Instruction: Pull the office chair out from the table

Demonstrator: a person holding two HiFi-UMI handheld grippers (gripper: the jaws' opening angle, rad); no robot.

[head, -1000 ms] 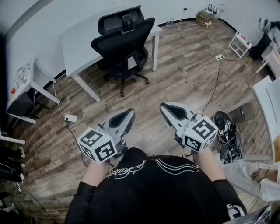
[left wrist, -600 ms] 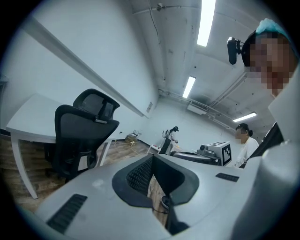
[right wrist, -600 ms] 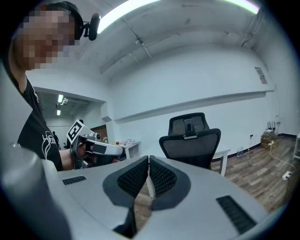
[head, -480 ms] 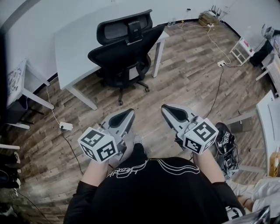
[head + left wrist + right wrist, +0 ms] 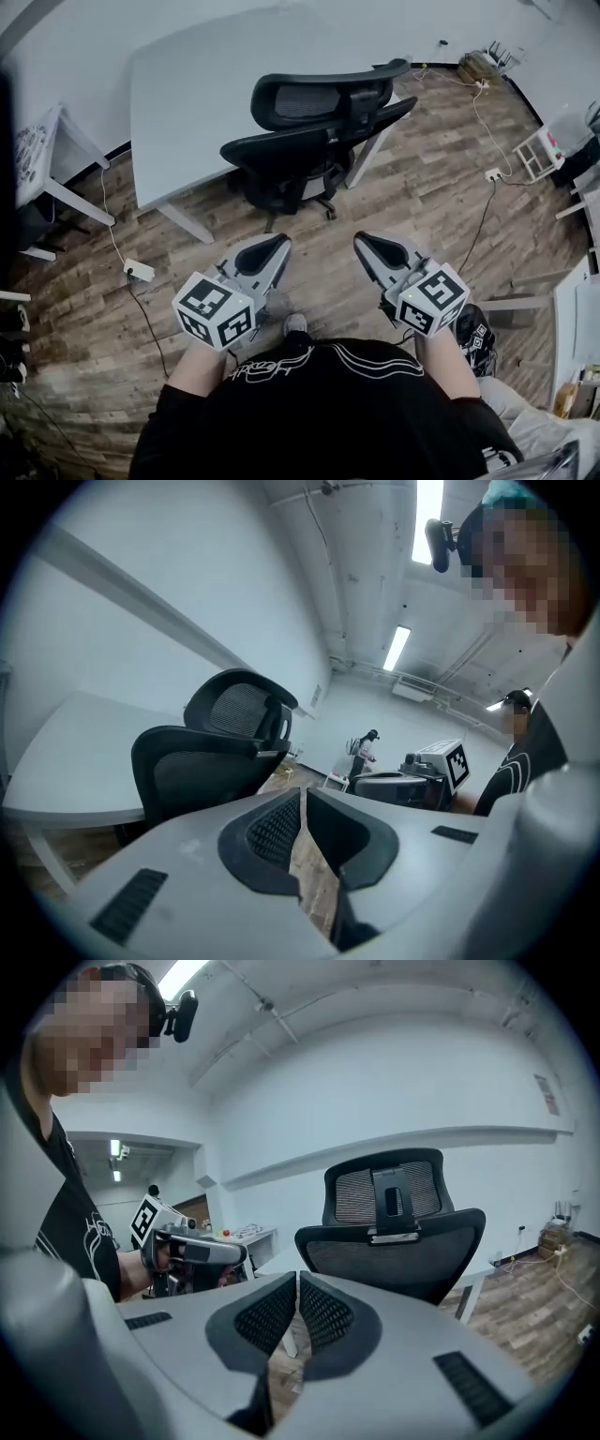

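The left gripper (image 5: 277,242) and right gripper (image 5: 364,241), jaws closed on nothing, hang near the office chair (image 5: 309,141), which stands against the surface (image 5: 187,94)

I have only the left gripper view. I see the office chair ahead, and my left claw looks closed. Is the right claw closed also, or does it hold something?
Observer: The right gripper view shows the right claw shut, pads together, nothing between them.
Operator: Does any claw touch the chair?
Observer: No. In the head view the left claw and the right one are both short of the office chair, with bare wood floor between.
Operator: Is anything on the floor near me?
Observer: A white power strip lies on it, left of the left claw.
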